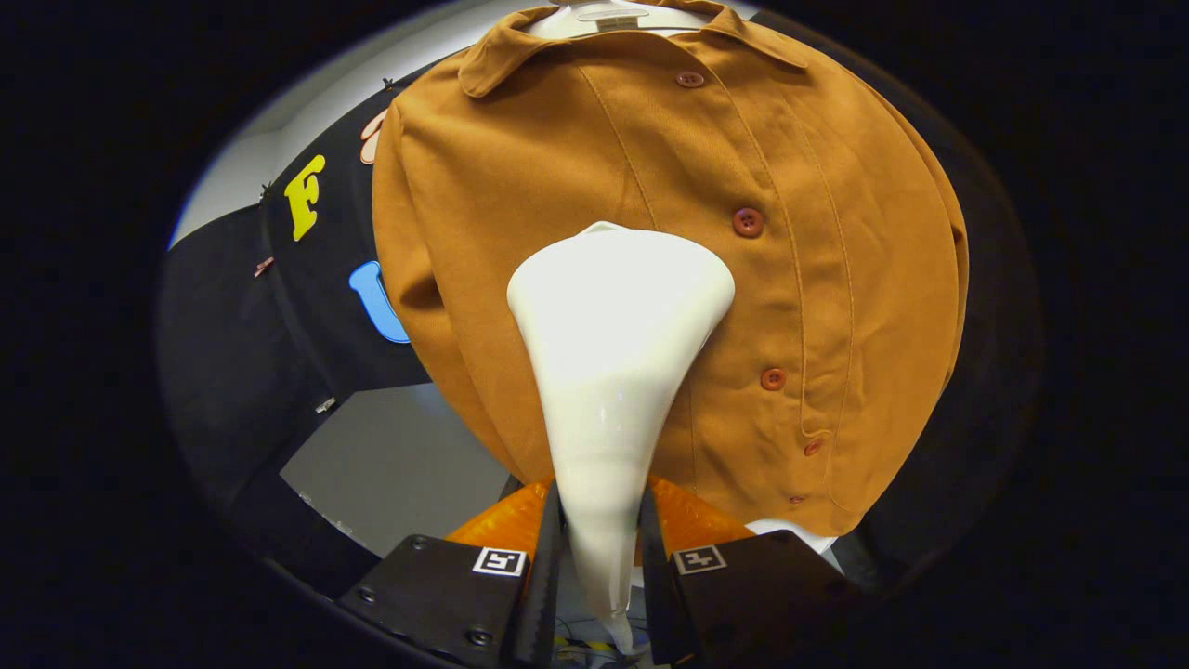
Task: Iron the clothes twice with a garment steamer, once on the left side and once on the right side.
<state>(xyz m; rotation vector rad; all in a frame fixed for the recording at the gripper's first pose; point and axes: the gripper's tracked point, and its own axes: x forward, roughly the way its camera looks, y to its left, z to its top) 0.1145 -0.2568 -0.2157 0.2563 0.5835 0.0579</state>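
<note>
claw [599,548]: both fingers pinch the steamer's neck.
steamer [618,316]: white head on the shirt front, just beside the button placket.
shirt [836,279]: brown, buttoned, on a hanger [613,13].
technique: judged best flat, slow, straight down 1 side.
room: grey wall [399,465] behind.

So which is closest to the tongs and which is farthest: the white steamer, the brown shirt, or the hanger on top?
1. White steamer: held between the tongs, both fingers pressing on it.
2. Brown shirt: just beyond the steamer's wide head.
3. Hanger: farthest, up inside the collar.
</note>
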